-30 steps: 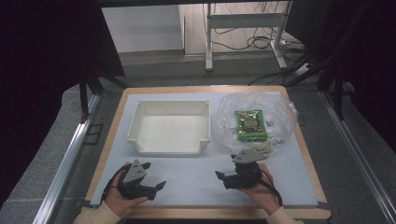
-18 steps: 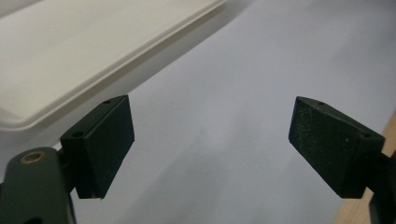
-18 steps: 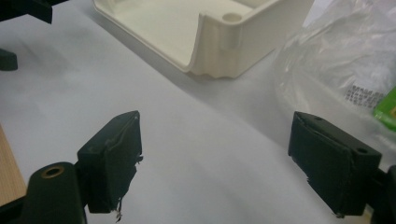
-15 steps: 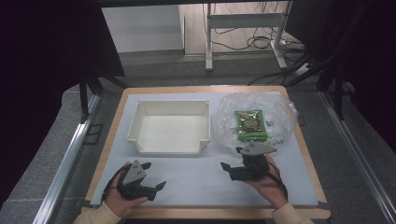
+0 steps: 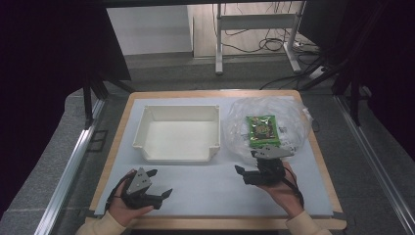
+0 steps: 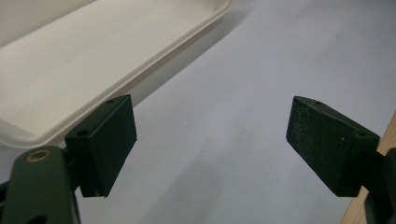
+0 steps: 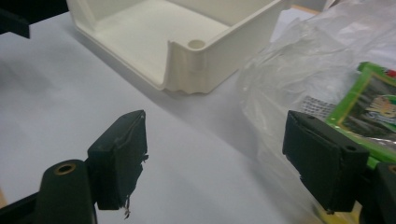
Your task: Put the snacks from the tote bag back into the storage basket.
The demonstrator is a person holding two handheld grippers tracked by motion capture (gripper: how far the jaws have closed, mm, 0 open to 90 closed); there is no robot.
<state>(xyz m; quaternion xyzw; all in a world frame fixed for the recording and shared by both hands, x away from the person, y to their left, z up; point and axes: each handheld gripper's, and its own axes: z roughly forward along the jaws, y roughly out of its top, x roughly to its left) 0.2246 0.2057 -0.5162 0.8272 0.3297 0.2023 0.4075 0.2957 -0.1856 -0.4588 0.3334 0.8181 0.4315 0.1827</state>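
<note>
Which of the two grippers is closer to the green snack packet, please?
The right gripper: it sits just in front of the clear plastic bag holding the green packet, while the left gripper rests nearer the table's front left.

We take the tray (image 5: 176,133) as our landmark: it sits on the mat (image 5: 205,186), toward the far side. Just right of the tray lies a bag (image 5: 266,122), with a packet (image 5: 262,130) in it. Near of the tray and to its left rests the left gripper (image 5: 152,188); near and right of it, touching the bag's near edge, sits the right gripper (image 5: 244,172).
</note>
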